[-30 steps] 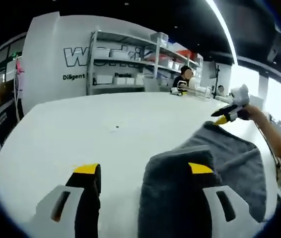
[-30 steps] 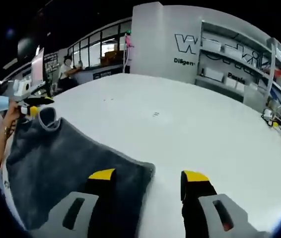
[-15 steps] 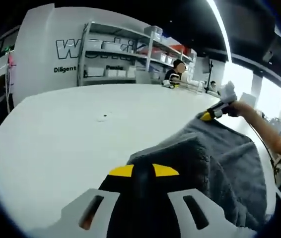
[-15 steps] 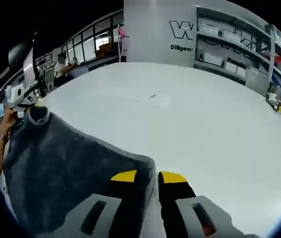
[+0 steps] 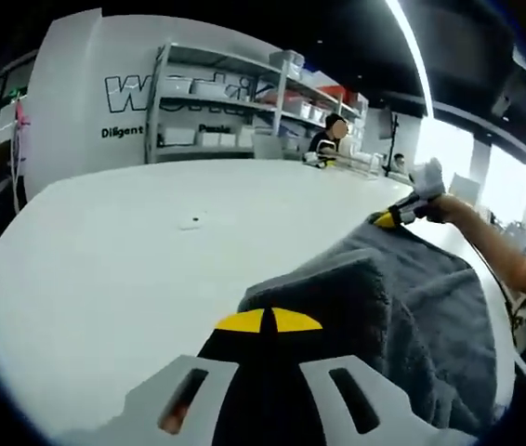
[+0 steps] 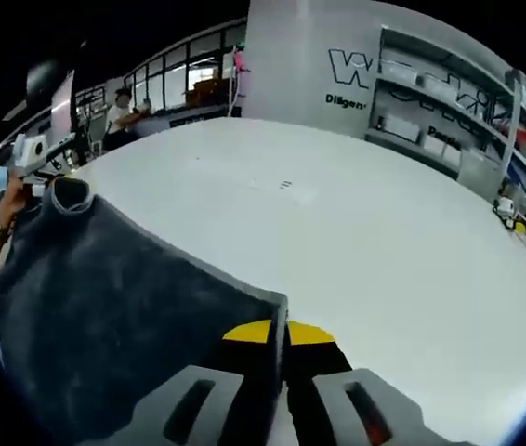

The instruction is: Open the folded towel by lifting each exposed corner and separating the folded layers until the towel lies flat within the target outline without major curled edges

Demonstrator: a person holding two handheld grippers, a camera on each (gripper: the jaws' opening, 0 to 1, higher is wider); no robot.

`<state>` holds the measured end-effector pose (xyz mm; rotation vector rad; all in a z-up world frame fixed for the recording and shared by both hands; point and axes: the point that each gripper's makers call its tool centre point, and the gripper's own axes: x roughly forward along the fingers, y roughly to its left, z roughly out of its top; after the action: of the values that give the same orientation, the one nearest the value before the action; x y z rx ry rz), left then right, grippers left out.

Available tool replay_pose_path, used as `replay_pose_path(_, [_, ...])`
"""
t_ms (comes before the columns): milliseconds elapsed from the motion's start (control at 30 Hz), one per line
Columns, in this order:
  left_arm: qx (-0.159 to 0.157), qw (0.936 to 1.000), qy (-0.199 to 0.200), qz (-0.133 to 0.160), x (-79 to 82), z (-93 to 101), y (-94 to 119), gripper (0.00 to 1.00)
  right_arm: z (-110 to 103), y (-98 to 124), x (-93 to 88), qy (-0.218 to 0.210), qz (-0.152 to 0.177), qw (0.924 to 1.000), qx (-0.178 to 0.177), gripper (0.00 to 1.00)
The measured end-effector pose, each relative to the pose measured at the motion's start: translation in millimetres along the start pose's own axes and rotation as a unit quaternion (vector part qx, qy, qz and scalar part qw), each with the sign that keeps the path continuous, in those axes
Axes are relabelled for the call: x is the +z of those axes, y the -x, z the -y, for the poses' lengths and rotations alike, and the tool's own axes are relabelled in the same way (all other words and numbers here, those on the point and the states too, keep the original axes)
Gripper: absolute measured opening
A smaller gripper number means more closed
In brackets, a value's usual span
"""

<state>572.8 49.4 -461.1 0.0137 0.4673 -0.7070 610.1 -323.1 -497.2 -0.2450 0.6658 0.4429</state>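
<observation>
Both grippers pinch neighbouring corners of the grey towel (image 5: 402,307) over the near edge of the white table (image 5: 133,242). The left gripper (image 5: 268,321) has its jaws pressed together on one corner; the right gripper (image 6: 277,332) likewise clamps the other. The cloth's held edge runs taut between them, the rest hanging toward the person. Shelving (image 5: 235,111) stands well apart; nothing blocks the spread.

Grey towel (image 5: 421,297) on white table (image 5: 133,242)
</observation>
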Motion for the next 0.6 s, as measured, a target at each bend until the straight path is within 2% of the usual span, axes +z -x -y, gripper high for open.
replay_pose_path(133, [0.035, 0.9991, -0.021, -0.008, -0.9, -10.0, 5.2, 0.0, 10.5, 6.6, -4.8, 0.003, -0.003, 0.9999, -0.013, 0.0])
replay_pose_path(300, [0.016, 0.9998, -0.01, 0.002, 2.8, -4.6, 6.4, 0.0, 16.2, 13.0, -7.6, -0.001, 0.0, 0.9999, -0.016, 0.0])
replay_pose_path(400, [0.027, 0.9994, -0.018, 0.013, 7.0, -8.4, 4.7, 0.01, 13.0, 14.5, -7.6, 0.0, 0.001, 0.9999, -0.013, 0.0])
replay_pose_path(433, [0.038, 0.9988, -0.022, 0.019, 9.6, -14.0, 3.9, 0.05, 12.6, 14.5, -7.5, 0.001, 0.0, 0.9999, -0.013, 0.0])
replay_pose_path(467, [0.041, 0.9989, -0.019, 0.016, 8.9, -16.3, 2.1, 0.13, 12.4, 14.3, -7.4, 0.001, 0.0, 0.9999, -0.013, 0.0])
replay_pose_path(533, [0.037, 0.9993, -0.005, -0.005, 0.6, -18.2, -1.5, 0.27, 11.5, 13.6, -7.4, 0.0, 0.0, 0.9999, -0.011, 0.0])
replay_pose_path(600, [0.032, 0.9994, -0.001, -0.011, -4.9, -19.1, -4.3, 0.27, 11.6, 12.7, -8.1, 0.0, -0.001, 0.9999, -0.01, 0.0])
